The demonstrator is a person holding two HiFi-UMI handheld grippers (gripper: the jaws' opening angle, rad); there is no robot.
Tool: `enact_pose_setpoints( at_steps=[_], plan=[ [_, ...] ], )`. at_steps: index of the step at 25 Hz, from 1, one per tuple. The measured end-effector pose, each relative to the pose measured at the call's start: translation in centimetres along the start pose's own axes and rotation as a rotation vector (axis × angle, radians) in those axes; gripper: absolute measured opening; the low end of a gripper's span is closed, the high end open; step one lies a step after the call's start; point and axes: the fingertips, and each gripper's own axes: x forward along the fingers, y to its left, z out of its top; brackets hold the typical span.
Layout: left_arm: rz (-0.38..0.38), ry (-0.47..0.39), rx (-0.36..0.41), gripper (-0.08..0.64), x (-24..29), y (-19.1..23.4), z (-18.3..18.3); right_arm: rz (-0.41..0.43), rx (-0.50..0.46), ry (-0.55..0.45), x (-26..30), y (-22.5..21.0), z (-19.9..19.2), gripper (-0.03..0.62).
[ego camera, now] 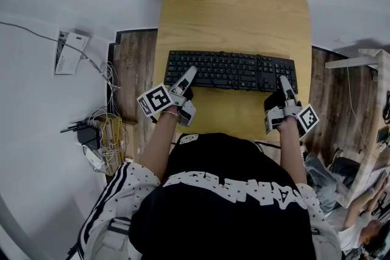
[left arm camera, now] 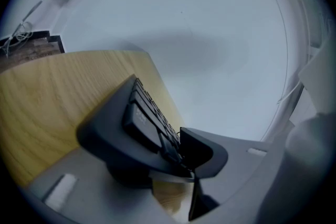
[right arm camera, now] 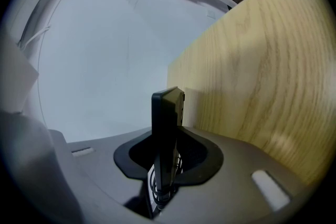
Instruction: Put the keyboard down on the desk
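Nearest me, my left gripper (ego camera: 189,77) pinches the keyboard (ego camera: 231,70) at its near-left corner, one finger down on the keys, the other under. My right gripper (ego camera: 284,84) clamps the near-right end, thin edge wedged btwn its pads. The keyboard lies across the middle of the desk (ego camera: 231,9), long side left-right, low and approx. level; can't tell if it's fully resting or just off the wood. So prob. nearly done: what's left is settle it flat, let go w/ both, back out toward me. Room: the keyboard's ends come close to the desk's left and right edges, so little sideways slack. Near strip is narrow; far half is bare. Cable tangle (ego camera: 100,131) on the floor, left, is well apart.
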Motion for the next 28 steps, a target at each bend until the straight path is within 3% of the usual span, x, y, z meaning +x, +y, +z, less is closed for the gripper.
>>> enact_pose_setpoints(
  at_steps=[28],
  plan=[
    [0.046,0.041,0.006,0.150,0.19,0.67,-0.41,-0.056,-0.028,0.023,-0.04,-1.08,-0.09,0.097]
  ],
)
